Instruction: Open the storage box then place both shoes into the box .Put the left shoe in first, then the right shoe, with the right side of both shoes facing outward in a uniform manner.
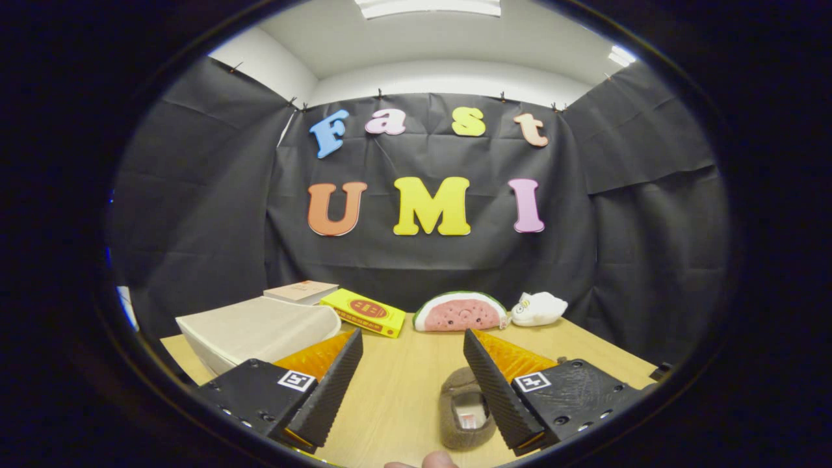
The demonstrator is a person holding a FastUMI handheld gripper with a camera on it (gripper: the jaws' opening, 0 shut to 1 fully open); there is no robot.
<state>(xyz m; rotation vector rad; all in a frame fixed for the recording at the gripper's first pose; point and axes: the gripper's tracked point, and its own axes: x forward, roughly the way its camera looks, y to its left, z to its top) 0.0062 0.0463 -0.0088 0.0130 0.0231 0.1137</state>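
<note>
Gripper view: gripper (413, 344) fingers spread, pinching nothing; a brown fuzzy slipper (463, 416) lies on the wooden table (403, 390) beside the right finger. Farther left, the pale grey storage box (257, 331) looks closed; I'd swing left and lift its lid squarely first.

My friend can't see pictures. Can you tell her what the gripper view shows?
Open tongs hover over a wooden table, with a brown fuzzy shoe beside one finger. Ahead lie a closed beige storage box, a yellow box, a watermelon plush and a white plush.
</note>
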